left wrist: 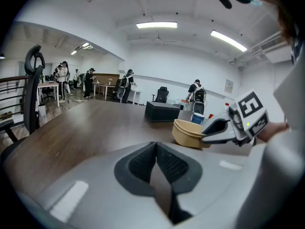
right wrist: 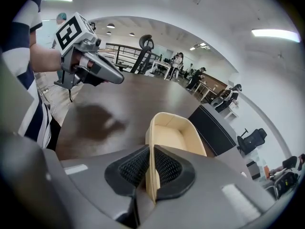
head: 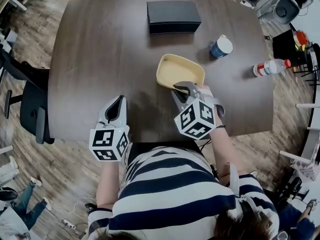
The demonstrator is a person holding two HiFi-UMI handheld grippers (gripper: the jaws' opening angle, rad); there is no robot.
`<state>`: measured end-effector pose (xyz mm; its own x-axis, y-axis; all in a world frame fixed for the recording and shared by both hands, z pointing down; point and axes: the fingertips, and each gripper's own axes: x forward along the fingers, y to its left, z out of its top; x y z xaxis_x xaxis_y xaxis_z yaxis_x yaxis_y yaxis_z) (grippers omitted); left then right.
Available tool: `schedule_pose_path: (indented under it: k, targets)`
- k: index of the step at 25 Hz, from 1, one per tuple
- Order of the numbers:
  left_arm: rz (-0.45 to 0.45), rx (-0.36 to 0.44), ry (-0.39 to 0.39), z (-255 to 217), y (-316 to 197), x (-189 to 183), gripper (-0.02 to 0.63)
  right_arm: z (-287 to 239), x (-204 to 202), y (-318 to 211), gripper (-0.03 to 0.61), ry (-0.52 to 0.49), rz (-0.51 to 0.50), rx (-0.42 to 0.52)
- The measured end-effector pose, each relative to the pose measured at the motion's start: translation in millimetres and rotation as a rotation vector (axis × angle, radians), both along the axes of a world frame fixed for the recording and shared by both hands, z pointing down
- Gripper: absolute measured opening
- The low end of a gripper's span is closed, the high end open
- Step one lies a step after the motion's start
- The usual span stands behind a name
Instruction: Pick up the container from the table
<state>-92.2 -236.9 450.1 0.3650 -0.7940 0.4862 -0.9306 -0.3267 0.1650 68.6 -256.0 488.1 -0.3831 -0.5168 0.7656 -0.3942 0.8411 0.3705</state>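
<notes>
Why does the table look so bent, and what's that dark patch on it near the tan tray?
Head view: the wide lens bows the table outward. Right gripper view: a black round rim frames the picture; the patch is a soft shadow, probably of the left tongs above it. Left gripper view: ceiling lights glare white, and those tongs, close up, look blurry.

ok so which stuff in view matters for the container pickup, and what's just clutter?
In the job: beige container, right gripper shut on its rim.
Lying about: black box, blue cup, bottle, idle left gripper.
</notes>
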Motion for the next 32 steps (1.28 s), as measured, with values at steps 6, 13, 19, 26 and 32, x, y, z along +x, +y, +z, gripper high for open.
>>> schedule_pose_path:
  k: [6, 13, 19, 26, 32]
  targets:
    - [0.033, 0.023, 0.011, -8.0, -0.5, 6.1, 0.000, -11.7, 3.8, 10.7, 0.028, -0.015, 0.031, 0.017]
    - [0.079, 0.043, 0.027, -10.0, 0.5, 7.6, 0.000, -18.0, 6.2, 28.1, 0.028, -0.024, 0.081, 0.030]
    - [0.113, 0.054, 0.041, -19.6, 1.9, 23.3, 0.000, -28.7, 22.1, 40.6, 0.028, -0.037, 0.129, 0.034]
    - [0.161, 0.068, 0.054, -23.6, 3.4, 28.2, 0.000, -32.7, 22.5, 57.0, 0.028, -0.054, 0.170, 0.031]
    - [0.182, 0.068, 0.058, -23.3, 5.5, 32.8, 0.000, -35.6, 25.8, 67.4, 0.028, -0.074, 0.202, 0.027]
